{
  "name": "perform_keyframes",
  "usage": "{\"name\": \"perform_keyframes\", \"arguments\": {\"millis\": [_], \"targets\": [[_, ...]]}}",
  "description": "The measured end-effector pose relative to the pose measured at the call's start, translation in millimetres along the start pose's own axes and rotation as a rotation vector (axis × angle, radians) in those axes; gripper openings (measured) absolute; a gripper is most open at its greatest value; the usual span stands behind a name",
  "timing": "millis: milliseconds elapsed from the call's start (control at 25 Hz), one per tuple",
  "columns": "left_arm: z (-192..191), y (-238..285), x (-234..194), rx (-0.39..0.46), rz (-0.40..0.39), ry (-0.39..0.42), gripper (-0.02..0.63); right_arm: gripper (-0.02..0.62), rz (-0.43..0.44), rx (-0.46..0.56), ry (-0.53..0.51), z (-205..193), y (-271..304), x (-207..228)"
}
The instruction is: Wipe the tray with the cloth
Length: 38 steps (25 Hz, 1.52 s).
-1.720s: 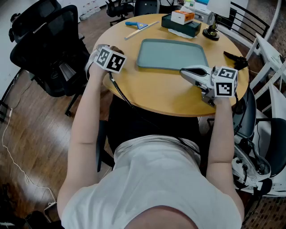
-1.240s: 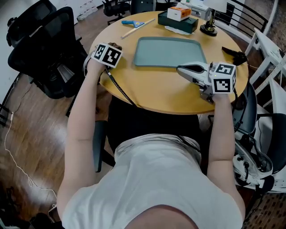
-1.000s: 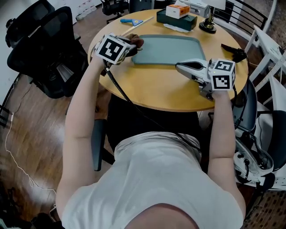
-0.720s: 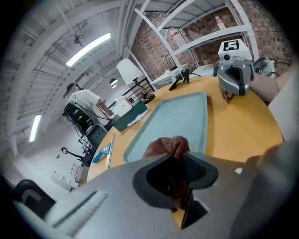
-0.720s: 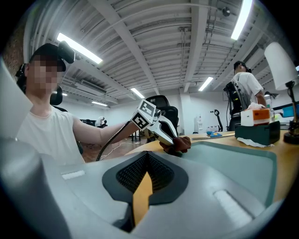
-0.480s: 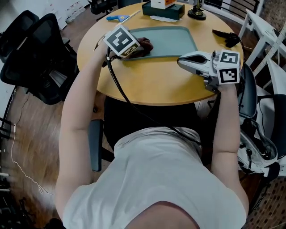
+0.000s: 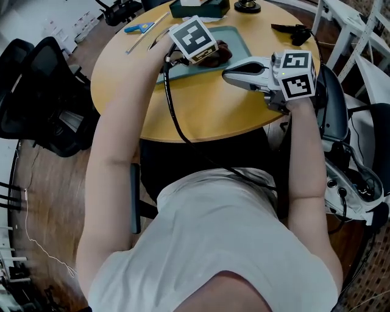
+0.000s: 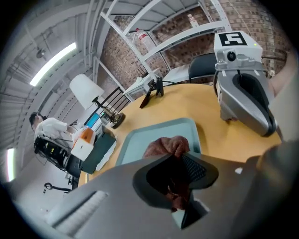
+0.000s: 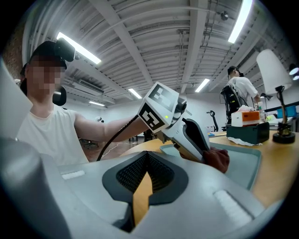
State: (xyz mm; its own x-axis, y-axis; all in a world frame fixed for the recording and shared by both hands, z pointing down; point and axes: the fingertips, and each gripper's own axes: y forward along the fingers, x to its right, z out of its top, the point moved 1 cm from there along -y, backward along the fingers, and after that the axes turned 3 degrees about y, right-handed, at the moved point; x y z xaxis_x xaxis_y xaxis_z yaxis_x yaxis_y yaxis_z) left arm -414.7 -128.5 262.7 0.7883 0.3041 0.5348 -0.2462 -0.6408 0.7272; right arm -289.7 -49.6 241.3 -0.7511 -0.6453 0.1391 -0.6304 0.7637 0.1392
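Observation:
A teal tray (image 7: 234,38) lies at the far side of the round wooden table (image 7: 201,109). My left gripper (image 7: 213,56) is over the tray, shut on a crumpled dark reddish-brown cloth (image 7: 219,52) that presses on the tray floor. The left gripper view shows the cloth (image 8: 167,145) bunched between the pads over the tray (image 8: 133,145). My right gripper (image 7: 226,70) hovers at the tray's near right edge, shut and holding nothing. Its own view shows the right gripper (image 9: 147,173) aimed at the left gripper (image 9: 189,135), the cloth (image 9: 218,159) and the tray (image 9: 245,163).
A dark green box (image 7: 198,7) sits behind the tray, with a lamp base (image 7: 247,6) beside it. A blue tool (image 7: 139,27) and a thin stick (image 7: 146,31) lie at the far left. Black office chairs (image 7: 36,91) stand left. White frames (image 7: 356,36) stand right.
My left gripper came from the table's left edge onto the tray with the cloth and slid rightward across it. The right gripper has stayed by the tray's near right edge.

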Motion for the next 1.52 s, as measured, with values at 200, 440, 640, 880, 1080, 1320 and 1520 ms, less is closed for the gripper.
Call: {"name": "perform_keyframes", "arguments": {"millis": [200, 440, 640, 880, 1080, 1320, 1520], "targets": [[38.6, 25.0, 5.4, 0.019, -0.007, 0.05, 0.38, 0.002, -0.01, 0.001, -0.002, -0.1, 0.1, 1.4], [31.8, 41.5, -16.4, -0.045, 0.076, 0.043, 0.38, 0.002, -0.001, 0.002, -0.004, -4.3, -1.5, 1.6], [-24.0, 26.1, -35.9, -0.127, 0.128, -0.016, 0.38, 0.002, 0.004, -0.002, 0.0, -5.8, -3.1, 0.9], [-102.4, -15.2, -51.9, -0.202, 0.191, -0.091, 0.38, 0.002, 0.048, -0.008, -0.004, -4.3, -2.2, -8.3], [-143.5, -44.7, -62.5, -0.253, 0.284, -0.141, 0.38, 0.002, 0.052, -0.004, -0.005, -2.4, -5.3, -9.4], [-176.5, -58.4, -62.4, -0.299, 0.332, -0.22, 0.38, 0.002, 0.084, -0.008, -0.01, -0.3, 0.0, -13.6], [-166.1, -54.4, -64.9, -0.3, 0.33, -0.197, 0.38, 0.002, 0.079, -0.005, -0.011, 0.6, 0.3, -10.8]]}}
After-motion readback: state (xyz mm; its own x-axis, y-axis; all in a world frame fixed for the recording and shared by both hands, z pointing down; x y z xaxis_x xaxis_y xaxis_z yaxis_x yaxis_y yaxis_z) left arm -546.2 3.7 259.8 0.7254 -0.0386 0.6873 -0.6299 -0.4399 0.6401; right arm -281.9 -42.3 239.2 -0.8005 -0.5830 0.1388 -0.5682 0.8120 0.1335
